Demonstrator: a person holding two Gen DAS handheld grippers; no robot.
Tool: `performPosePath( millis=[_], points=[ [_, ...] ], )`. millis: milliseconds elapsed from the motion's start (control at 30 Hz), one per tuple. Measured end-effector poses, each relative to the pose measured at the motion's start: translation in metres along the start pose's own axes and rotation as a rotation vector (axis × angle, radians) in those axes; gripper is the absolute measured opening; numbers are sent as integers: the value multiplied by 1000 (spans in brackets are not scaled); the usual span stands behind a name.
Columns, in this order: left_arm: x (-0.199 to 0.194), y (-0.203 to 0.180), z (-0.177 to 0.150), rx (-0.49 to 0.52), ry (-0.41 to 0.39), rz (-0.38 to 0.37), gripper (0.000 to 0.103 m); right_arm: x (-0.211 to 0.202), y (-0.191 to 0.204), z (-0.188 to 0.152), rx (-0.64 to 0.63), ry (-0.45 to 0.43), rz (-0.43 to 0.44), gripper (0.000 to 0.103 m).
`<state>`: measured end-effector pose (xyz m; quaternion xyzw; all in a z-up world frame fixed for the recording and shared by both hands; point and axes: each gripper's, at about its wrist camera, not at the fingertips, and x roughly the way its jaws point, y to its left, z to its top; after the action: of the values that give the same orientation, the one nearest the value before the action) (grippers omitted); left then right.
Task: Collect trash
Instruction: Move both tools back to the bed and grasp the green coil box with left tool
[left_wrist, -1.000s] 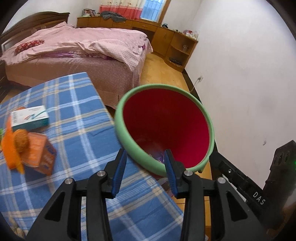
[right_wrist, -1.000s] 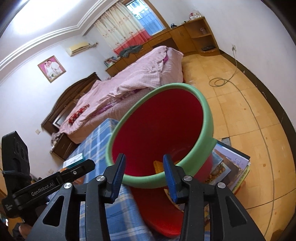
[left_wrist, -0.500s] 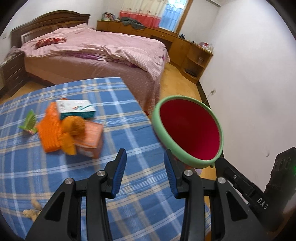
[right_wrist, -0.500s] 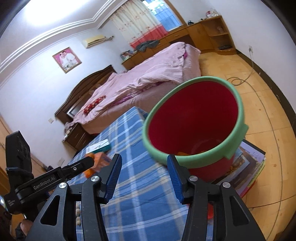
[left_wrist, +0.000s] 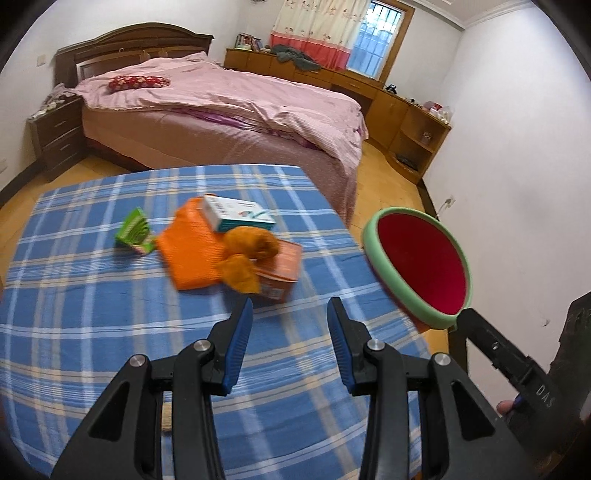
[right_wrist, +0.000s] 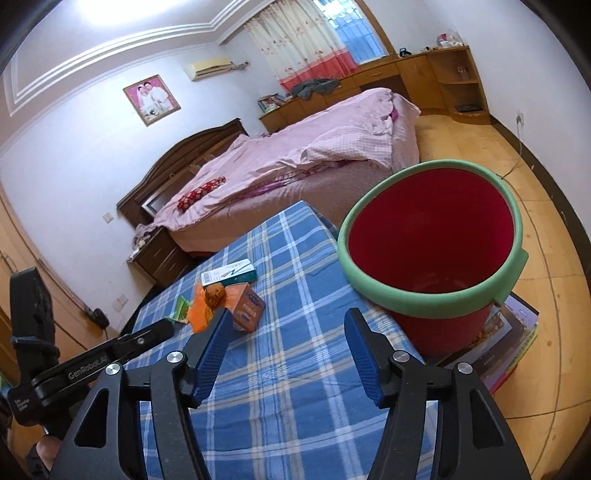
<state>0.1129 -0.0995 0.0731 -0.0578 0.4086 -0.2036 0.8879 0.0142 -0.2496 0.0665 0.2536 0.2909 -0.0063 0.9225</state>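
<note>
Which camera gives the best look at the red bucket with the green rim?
The right wrist view: the red bucket shows whole there, rim, inside and outer wall, standing on stacked books beside the table. The left wrist view catches only its tilted rim and red inside at the right edge.

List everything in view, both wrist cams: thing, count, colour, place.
Bucket: 1, red with green rim, on books beside table.
Books: stack, mixed, floor.
Boxes: white-teal, orange-brown, green; on cloth.
Orange trash: pile, among boxes.
Tablecloth: 1, blue plaid.
Bed: 1, pink bedding.
Cabinets: wood, far wall.
Left gripper: open, empty.
Right gripper: opening, empty.
</note>
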Motion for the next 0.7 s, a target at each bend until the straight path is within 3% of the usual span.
performPosePath(
  millis=[333,433,700],
  points=[
    [1,59,9,-35,-9,99,42,21,19,-8,-27,25,-43,69],
    [8,75,15,-41,-7,134,52,29,21,-9,-44,33,-64,69],
    [43,117,36,-77,38,173,58,60,14,1,-16,50,-84,69]
  ],
)
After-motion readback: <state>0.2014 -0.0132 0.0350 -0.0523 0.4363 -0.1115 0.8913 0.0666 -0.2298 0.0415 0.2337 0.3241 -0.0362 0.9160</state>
